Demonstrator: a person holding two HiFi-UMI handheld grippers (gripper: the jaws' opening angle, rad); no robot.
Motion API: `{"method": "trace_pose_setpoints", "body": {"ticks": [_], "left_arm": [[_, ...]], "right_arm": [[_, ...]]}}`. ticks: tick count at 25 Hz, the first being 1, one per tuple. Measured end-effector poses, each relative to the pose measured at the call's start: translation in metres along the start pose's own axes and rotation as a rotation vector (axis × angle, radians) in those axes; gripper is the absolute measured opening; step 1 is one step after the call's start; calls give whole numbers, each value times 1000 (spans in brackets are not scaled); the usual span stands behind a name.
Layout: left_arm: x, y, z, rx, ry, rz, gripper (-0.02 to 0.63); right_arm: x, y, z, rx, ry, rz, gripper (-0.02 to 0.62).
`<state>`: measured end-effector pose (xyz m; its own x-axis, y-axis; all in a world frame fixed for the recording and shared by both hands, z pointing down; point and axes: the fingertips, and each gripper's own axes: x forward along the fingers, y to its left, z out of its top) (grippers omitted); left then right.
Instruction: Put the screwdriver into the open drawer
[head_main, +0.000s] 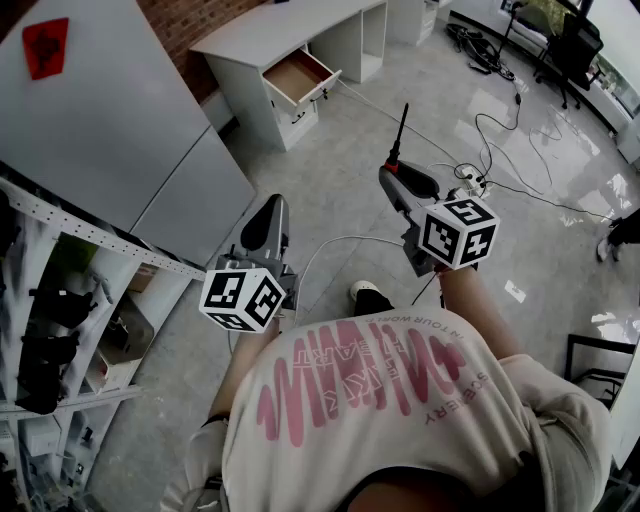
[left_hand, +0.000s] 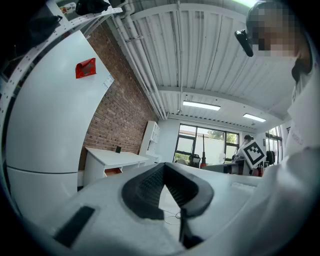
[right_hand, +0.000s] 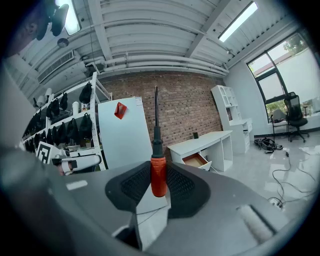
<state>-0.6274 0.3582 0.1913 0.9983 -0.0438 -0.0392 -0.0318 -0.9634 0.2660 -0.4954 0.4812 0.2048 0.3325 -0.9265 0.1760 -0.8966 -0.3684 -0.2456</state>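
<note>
My right gripper (head_main: 392, 176) is shut on a screwdriver (head_main: 397, 148) with a red handle (right_hand: 158, 177); its dark shaft points up and forward past the jaws. I hold it at chest height over the floor, to the right in the head view. My left gripper (head_main: 272, 208) is beside it at the left, shut with nothing between its pads (left_hand: 150, 187). The open drawer (head_main: 298, 77) juts out of a white desk (head_main: 290, 30) against the brick wall, well ahead of both grippers. The drawer (right_hand: 196, 160) also shows in the right gripper view, with a wooden inside.
A large grey cabinet (head_main: 100, 120) stands at the left, with a metal rack (head_main: 60, 300) of dark gear beside it. Cables (head_main: 490, 125) and a power strip (head_main: 466, 178) lie on the tiled floor to the right. An office chair (head_main: 570, 50) stands far right.
</note>
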Motion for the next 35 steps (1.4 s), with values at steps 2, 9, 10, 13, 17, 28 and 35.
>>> {"method": "trace_pose_setpoints", "body": {"ticks": [2, 9, 10, 13, 17, 28, 35], "left_arm": [[2, 2, 0, -2, 0, 2, 3], [7, 13, -7, -17, 8, 22, 3], [10, 15, -9, -22, 11, 27, 3], [27, 21, -13, -29, 20, 38, 3], [66, 42, -8, -30, 13, 66, 3], [217, 82, 5, -42, -22, 85, 2], [285, 95, 9, -23, -36, 97, 3]], "right_arm": [[3, -1, 0, -1, 1, 2, 110], [10, -9, -3, 24, 14, 7, 110], [12, -12, -3, 28, 20, 13, 110], [25, -27, -3, 41, 31, 26, 110], [60, -61, 4, 64, 54, 33, 110], [165, -175, 55, 40, 82, 81, 109], [209, -230, 80, 30, 96, 108, 109]]}}
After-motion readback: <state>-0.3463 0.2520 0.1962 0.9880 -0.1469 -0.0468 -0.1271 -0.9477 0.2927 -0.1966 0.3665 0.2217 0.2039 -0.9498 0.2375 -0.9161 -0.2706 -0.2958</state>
